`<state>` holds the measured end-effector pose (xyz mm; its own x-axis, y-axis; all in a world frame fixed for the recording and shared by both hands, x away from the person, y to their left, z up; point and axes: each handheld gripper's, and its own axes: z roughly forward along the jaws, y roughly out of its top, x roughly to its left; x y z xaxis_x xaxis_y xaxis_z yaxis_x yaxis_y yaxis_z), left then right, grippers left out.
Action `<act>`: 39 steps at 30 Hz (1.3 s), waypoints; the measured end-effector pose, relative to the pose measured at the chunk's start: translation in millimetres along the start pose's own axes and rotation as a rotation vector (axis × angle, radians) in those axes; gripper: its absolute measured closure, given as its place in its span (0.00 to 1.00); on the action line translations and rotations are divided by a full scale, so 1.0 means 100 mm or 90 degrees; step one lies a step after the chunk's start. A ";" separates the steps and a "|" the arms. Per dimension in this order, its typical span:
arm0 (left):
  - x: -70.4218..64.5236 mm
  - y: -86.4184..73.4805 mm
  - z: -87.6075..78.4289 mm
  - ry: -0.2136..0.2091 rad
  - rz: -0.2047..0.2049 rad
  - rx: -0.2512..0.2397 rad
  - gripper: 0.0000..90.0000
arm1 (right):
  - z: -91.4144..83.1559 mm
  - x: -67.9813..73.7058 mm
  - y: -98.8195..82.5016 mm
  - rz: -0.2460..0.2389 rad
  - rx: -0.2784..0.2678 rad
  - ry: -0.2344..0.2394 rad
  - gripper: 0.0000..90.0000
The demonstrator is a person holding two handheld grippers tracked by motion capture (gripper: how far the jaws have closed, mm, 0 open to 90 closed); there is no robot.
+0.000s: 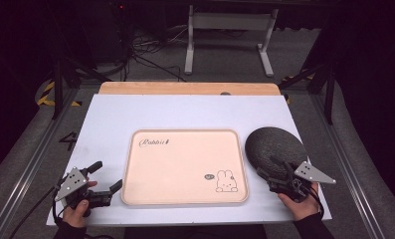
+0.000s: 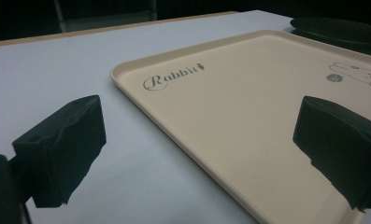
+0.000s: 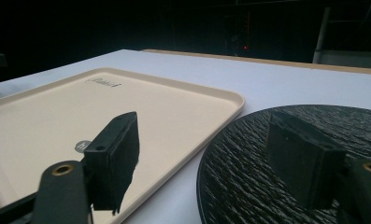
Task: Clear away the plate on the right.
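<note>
1. The dark textured plate (image 1: 276, 148) lay near the counter's (image 1: 110, 119) right edge, beside the beige rabbit tray (image 1: 185, 167).
2. The right gripper (image 1: 274, 175) hovered over the plate's near rim, fingers apart, holding nothing.
3. The left gripper (image 1: 107, 178) waited open, empty, by the tray's left edge.
4. Best: straddle the rim squarely, then close firmly.

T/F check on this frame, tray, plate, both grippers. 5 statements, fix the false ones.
1. The beige rectangular plastic tray has nothing lying on it. True.
2. The dark textured round plate sits on the tray. False: it rests on the white table, to the tray's right, apart from its rim.
3. The left gripper has its jaws open with nothing between them. True.
4. The right gripper is clamped on the plate. False: its jaws stand open, one over the plate, one over the tray's edge.
5. The tray's rabbit drawing is in its far left corner. False: near right corner.
</note>
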<state>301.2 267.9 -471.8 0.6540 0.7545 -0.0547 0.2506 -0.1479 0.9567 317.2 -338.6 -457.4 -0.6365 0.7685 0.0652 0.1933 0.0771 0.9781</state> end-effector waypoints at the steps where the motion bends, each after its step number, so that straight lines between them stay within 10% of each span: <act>1: 0.00 0.00 0.00 -0.002 0.001 0.001 0.04 | 0.00 0.00 0.00 -0.003 0.000 0.001 0.30; 20: 0.00 0.01 0.02 -0.004 -0.001 0.009 0.04 | 0.00 -0.08 0.05 0.053 0.003 0.054 0.34; 25: 0.01 0.01 0.02 -0.006 -0.002 0.013 0.04 | -0.04 -0.06 0.22 0.030 0.067 0.051 0.36; 39: 0.01 0.01 0.03 -0.009 -0.004 0.017 0.04 | -0.21 -0.13 0.38 0.011 0.102 0.021 0.35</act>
<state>304.2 266.3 -471.5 0.6630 0.7459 -0.0647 0.2730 -0.1603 0.9486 316.7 -358.8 -416.4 -0.6555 0.7497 0.0906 0.3195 0.1667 0.9328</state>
